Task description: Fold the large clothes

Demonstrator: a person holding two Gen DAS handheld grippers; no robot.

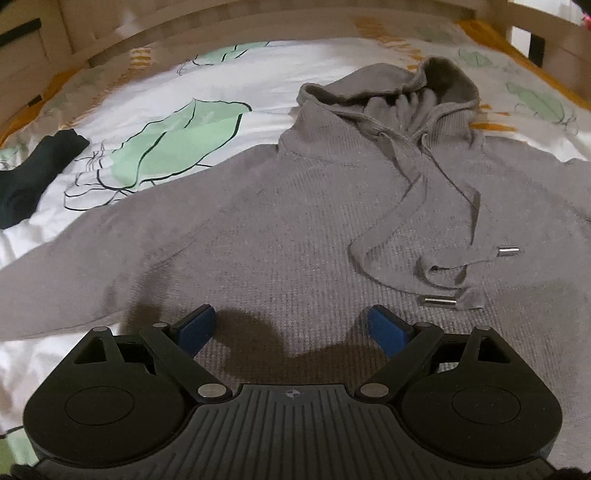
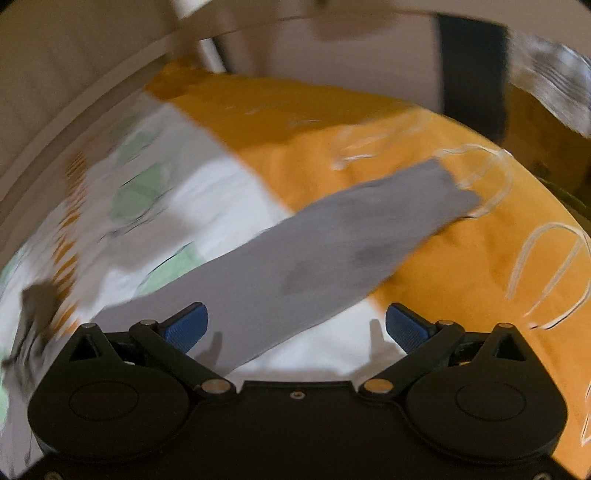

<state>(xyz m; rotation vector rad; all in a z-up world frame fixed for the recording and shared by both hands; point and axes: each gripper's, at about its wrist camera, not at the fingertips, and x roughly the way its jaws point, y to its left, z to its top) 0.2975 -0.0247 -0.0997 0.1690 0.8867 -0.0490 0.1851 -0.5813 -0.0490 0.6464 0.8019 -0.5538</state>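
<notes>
A grey hoodie (image 1: pixel 295 221) lies spread face up on the bed, hood (image 1: pixel 406 88) at the far side, drawstrings (image 1: pixel 443 258) with metal tips looped on the chest. Its left sleeve (image 1: pixel 92 251) stretches out to the left. My left gripper (image 1: pixel 293 328) is open and empty, hovering over the hoodie's lower chest. In the blurred right wrist view, the other grey sleeve (image 2: pixel 314 258) runs out diagonally to its cuff (image 2: pixel 450 188) at the upper right. My right gripper (image 2: pixel 295 325) is open and empty just above the near part of that sleeve.
The bed cover (image 1: pixel 155 96) is white with green leaf prints and turns orange (image 2: pixel 461 258) on the right side. A dark garment (image 1: pixel 29 173) lies at the left. A wooden bed frame (image 1: pixel 221 29) bounds the far side.
</notes>
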